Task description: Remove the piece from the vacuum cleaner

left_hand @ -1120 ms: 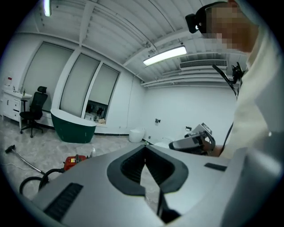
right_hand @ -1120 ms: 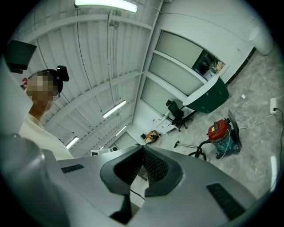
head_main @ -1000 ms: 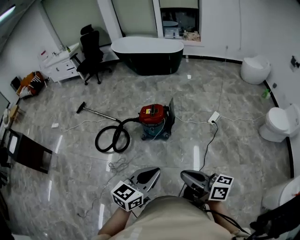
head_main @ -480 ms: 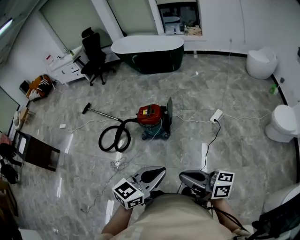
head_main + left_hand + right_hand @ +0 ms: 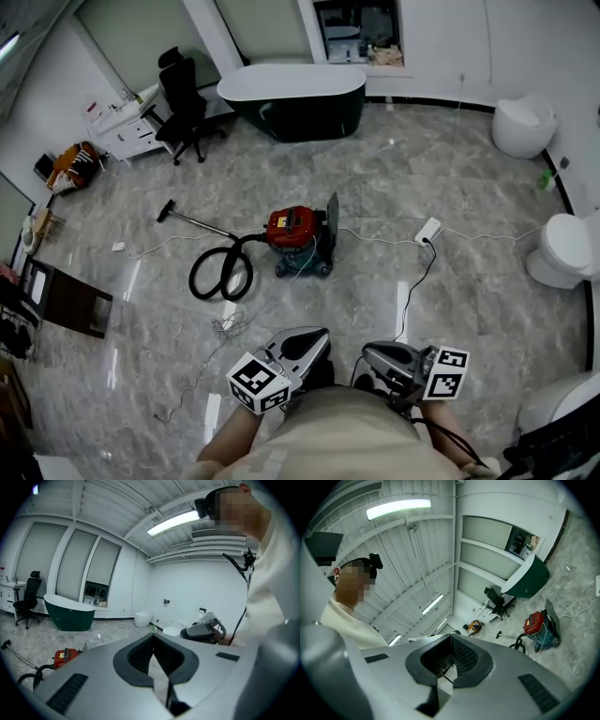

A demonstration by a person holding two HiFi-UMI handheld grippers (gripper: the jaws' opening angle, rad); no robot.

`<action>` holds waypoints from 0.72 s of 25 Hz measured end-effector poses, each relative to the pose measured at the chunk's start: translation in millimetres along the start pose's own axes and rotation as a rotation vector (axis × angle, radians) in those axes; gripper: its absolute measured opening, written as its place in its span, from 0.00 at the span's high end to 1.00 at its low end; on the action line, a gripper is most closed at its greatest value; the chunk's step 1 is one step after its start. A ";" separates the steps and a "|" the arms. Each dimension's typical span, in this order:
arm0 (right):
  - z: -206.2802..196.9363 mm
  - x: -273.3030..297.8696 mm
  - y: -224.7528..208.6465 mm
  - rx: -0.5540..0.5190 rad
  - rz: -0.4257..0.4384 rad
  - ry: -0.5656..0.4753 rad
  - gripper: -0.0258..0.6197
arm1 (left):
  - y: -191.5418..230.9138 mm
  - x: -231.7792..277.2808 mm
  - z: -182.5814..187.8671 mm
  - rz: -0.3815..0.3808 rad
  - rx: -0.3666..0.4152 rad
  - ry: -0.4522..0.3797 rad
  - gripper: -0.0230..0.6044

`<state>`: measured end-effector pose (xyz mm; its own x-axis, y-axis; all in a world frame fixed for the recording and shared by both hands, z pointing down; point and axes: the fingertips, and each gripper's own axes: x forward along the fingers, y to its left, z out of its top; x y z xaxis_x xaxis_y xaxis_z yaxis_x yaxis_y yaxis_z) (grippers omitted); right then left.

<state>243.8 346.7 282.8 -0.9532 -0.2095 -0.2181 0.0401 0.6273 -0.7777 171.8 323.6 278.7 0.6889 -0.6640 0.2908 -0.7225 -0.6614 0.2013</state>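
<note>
Ahead, vacuum cleaner (image 5: 298, 240), floor (image 5: 361, 277) open around

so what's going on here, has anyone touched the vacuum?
Not yet. A person stands holding a gripper in each hand, close to the body. The left gripper and right gripper both have their fingers shut, with nothing between them. The red vacuum cleaner sits on the floor a way ahead, well apart from both grippers, with its black hose coiled beside it and still attached.
</note>
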 end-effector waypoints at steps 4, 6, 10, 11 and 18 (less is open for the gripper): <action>20.3 -2.6 -15.4 -0.014 -0.080 -0.058 0.96 | 20.9 16.9 9.9 -0.026 0.005 -0.023 0.96; 28.7 3.9 -21.9 -0.030 -0.114 -0.071 0.96 | 38.2 18.7 19.6 -0.018 0.001 -0.054 0.96; 39.5 41.4 -33.1 -0.059 -0.125 -0.034 0.96 | 82.1 12.4 37.5 -0.004 -0.015 -0.104 0.96; 42.1 53.3 -36.1 -0.072 -0.125 -0.017 0.96 | 95.0 9.8 39.9 0.001 -0.020 -0.109 0.96; 60.0 129.5 -63.3 -0.150 -0.182 0.065 0.96 | 181.2 -8.7 58.7 0.033 -0.044 -0.149 0.96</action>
<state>135.8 234.9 268.5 -0.9581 -0.2837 -0.0405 -0.1743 0.6891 -0.7033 38.3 189.1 257.7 0.6633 -0.7318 0.1565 -0.7446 -0.6246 0.2356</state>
